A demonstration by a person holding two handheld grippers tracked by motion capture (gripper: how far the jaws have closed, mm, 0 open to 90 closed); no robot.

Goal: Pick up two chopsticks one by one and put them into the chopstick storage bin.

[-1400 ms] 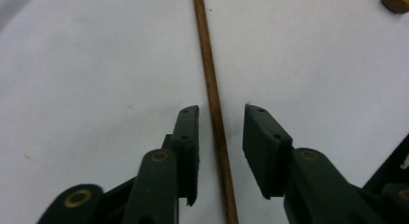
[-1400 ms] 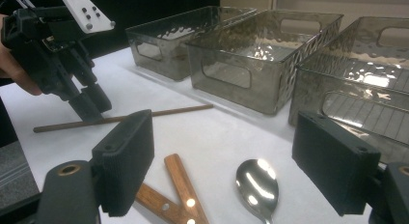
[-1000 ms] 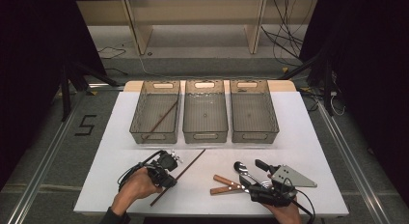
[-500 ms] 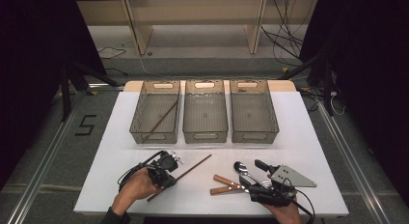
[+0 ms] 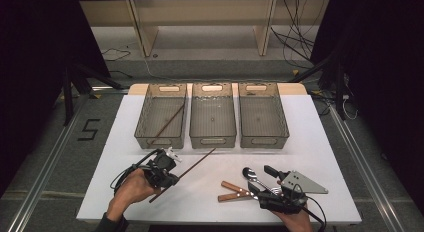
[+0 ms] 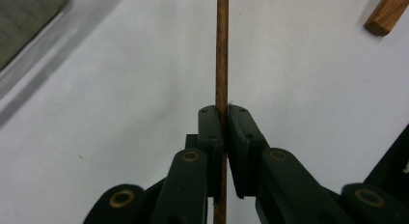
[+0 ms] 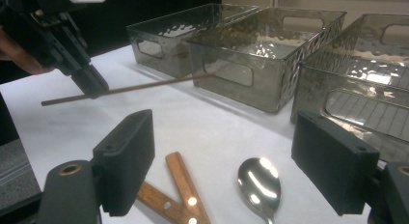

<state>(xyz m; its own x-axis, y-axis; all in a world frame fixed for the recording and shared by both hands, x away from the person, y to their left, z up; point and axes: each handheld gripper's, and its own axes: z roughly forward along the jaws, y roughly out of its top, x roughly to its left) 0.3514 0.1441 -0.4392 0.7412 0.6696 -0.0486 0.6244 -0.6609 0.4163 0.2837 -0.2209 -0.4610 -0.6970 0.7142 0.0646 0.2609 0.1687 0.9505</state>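
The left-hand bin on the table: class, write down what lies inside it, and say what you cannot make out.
Inside the left-hand bin lies one thin brown stick, slanting across the floor. Nothing else shows there. The near wall hides the stick's lower end, so you cannot tell whether that end touches the wall.

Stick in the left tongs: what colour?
The stick is reddish-brown with a wood grain, clearest in the left gripper view.

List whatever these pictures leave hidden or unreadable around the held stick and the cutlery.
- Stick: left gripper view, both ends cut off by the frame edges.
- Two wooden handles: right gripper view, working ends cut off by the bottom edge; high view, hidden under the right gripper.
- Spoon: handle cut off by the bottom edge.
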